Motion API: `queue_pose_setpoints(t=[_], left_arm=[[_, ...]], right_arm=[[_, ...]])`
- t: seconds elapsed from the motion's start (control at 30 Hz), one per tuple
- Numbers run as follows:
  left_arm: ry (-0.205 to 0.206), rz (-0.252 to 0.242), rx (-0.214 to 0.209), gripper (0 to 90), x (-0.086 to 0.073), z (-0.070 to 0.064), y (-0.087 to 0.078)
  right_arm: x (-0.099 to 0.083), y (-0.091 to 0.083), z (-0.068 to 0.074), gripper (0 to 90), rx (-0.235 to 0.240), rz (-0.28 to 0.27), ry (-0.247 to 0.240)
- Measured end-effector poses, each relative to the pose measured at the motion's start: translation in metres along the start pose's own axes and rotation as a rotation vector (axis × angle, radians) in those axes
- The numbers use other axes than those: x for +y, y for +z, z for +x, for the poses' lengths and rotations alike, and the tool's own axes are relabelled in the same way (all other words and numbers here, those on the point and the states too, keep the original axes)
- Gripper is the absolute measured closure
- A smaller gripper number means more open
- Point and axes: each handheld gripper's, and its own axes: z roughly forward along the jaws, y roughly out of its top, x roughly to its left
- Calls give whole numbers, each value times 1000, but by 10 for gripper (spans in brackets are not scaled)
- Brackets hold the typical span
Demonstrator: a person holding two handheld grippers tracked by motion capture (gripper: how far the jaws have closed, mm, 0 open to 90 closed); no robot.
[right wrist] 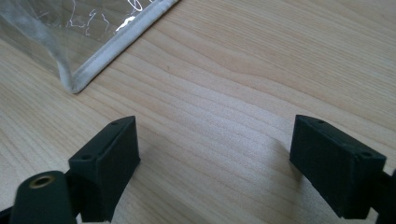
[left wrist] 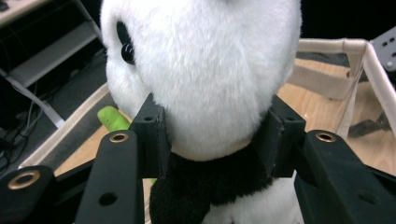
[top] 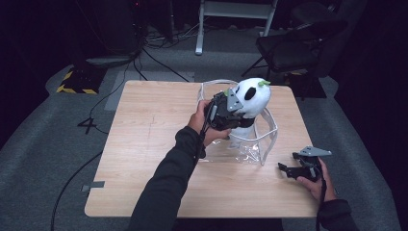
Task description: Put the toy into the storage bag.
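A white and black panda plush (top: 253, 94) with small green bits on its head stands upright in a clear plastic bag (top: 268, 139) with white trim, at the table's far right. My left gripper (top: 236, 117) is shut on the panda's neck; in the left gripper view the jaws press both sides of the panda (left wrist: 205, 70) just under its head, midway at the left gripper (left wrist: 217, 140). The bag's rim (left wrist: 327, 45) runs behind it. My right gripper (top: 287, 171) rests low near the front right, open; the right gripper (right wrist: 215, 158) has bare wood between its jaws, with the bag's corner (right wrist: 74, 79) ahead.
The wooden table (top: 144, 144) is bare on its left half. Beyond it stand a dark chair (top: 298, 48), a white desk frame (top: 235, 14), floor cables and a yellow-and-black striped block (top: 77, 82). A green piece (left wrist: 112, 119) lies behind the panda in the bag.
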Motion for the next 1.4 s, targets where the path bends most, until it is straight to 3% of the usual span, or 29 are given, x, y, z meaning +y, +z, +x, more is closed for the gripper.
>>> queue_pose_setpoints(t=[0.37, 0.6, 0.93, 1.03, 1.2, 1.3, 1.4], left_arm=[[-8, 46, -22, 487, -11, 8, -2], [-34, 92, -34, 432, -18, 14, 2], [-87, 112, -48, 312, -25, 19, 3], [-78, 128, -40, 289, -27, 19, 3], [-126, 70, -37, 297, -29, 24, -5], [-111, 101, -33, 296, -30, 25, -4], [-122, 93, -30, 295, -32, 25, -3]], right_arm=[[0, 0, 0, 157, 0, 0, 0], [0, 0, 0, 156, 0, 0, 0], [0, 0, 0, 156, 0, 0, 0], [0, 0, 0, 156, 0, 0, 0], [0, 0, 0, 156, -1, 0, -1], [0, 0, 0, 156, -1, 0, -1], [0, 0, 0, 156, -1, 0, -1]])
